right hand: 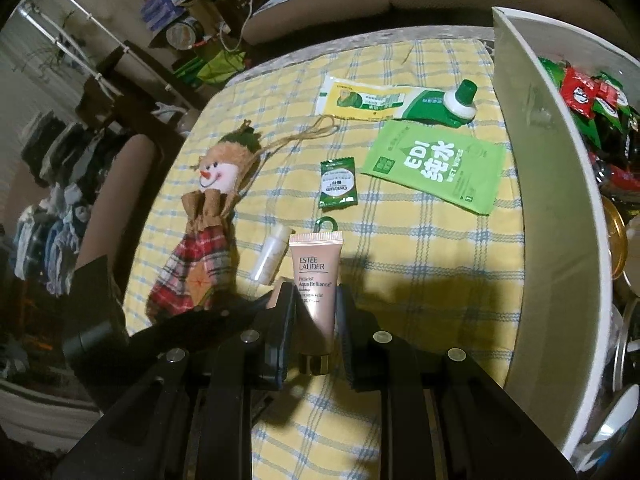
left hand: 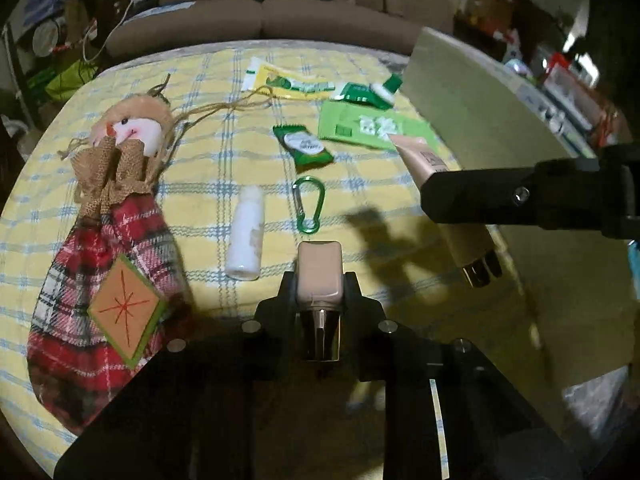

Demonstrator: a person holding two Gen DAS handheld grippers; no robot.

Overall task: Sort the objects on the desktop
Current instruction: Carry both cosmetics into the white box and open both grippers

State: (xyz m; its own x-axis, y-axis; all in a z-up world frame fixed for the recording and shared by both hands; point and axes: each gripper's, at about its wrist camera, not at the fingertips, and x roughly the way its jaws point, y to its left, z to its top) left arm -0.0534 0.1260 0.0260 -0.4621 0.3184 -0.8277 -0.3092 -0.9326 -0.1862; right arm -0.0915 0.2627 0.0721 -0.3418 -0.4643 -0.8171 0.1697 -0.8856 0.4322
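1. Snowman cloth doll with red plaid body (left hand: 104, 216) lies on the yellow-and-blue checked tablecloth (left hand: 224, 80), far left.
2. Small white plastic bottle (left hand: 245, 234) lies beside a green metal carabiner (left hand: 309, 206).
3. Left gripper (left hand: 319, 292): jaws clenched on a squat beige tube with metallic cap (left hand: 319, 272), held above the cloth.
4. Green candy sachet (right hand: 337, 185) and green wet-wipes packet (right hand: 436, 166) lie farther back.
5. Right gripper (right hand: 316, 312): jaws clamped on a pink Estée Lauder tube with gold cap (right hand: 317, 280).
6. White bin wall (right hand: 552, 208), far right; red and green packets inside.
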